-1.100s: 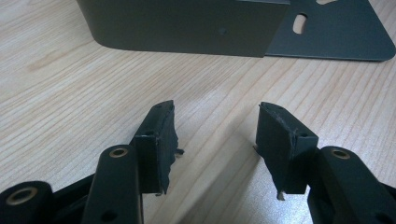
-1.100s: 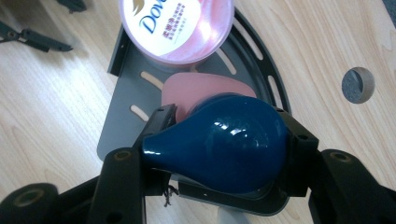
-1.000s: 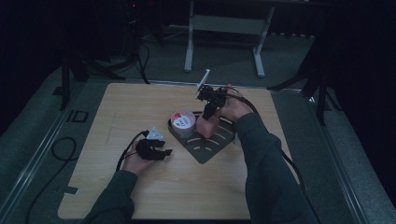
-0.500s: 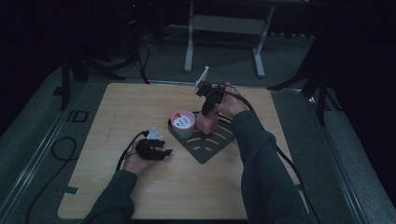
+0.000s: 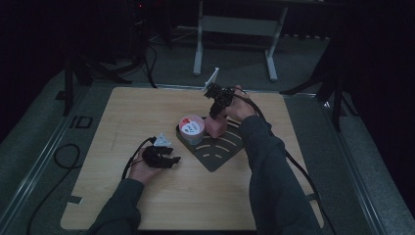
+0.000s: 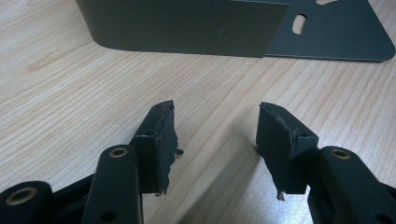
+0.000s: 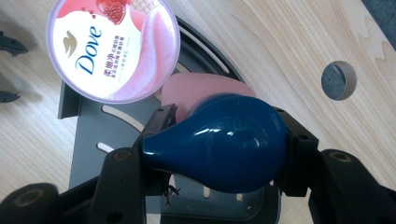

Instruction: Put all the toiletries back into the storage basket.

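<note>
Right now we count one blue bulb (image 7: 219,142), one Dove tub (image 7: 112,46), one pink block (image 7: 187,91). Our right gripper (image 7: 222,144) clamps the bulb above the grey rack (image 7: 88,135), its narrow end pointing left across the jaws; our left gripper (image 6: 215,140) gapes empty.

A dim lab or studio is suggested by the wooden table (image 5: 161,205), floor cables (image 5: 58,161) and metal stands (image 5: 235,29).

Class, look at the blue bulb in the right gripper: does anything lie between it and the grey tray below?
Yes. A pink block stands on the tray directly under the bulb, which the right gripper holds. The Dove tub sits beside it.
</note>
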The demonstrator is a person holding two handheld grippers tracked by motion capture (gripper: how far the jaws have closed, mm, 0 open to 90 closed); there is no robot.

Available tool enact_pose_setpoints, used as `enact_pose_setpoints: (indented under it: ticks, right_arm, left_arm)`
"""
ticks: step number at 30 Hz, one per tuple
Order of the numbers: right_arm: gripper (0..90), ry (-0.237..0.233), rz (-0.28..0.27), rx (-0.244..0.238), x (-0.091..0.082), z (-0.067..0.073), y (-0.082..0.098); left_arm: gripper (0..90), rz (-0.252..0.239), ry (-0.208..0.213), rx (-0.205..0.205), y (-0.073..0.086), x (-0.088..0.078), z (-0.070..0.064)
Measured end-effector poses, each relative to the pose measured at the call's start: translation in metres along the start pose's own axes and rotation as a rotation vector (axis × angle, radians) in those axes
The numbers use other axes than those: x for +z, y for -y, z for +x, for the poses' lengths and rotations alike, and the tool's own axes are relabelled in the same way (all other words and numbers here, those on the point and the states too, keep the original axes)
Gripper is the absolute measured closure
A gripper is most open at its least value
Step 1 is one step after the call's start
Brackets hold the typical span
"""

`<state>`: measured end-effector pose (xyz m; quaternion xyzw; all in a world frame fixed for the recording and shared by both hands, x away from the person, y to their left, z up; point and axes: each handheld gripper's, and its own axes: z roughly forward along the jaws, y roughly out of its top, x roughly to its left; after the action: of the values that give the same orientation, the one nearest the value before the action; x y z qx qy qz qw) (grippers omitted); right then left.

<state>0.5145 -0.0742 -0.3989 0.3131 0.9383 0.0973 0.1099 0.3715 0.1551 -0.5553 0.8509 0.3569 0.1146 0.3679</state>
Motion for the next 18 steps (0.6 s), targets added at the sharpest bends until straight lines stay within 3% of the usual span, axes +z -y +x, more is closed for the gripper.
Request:
enact_pose_setpoints:
  ticks: [18]
  right_arm:
    - [47.5,-0.003,0.004,0.07,0.015,-0.005,-0.006]
  left_arm:
    - [47.3,0.001,0.001,0.0,0.0,0.0,0.0]
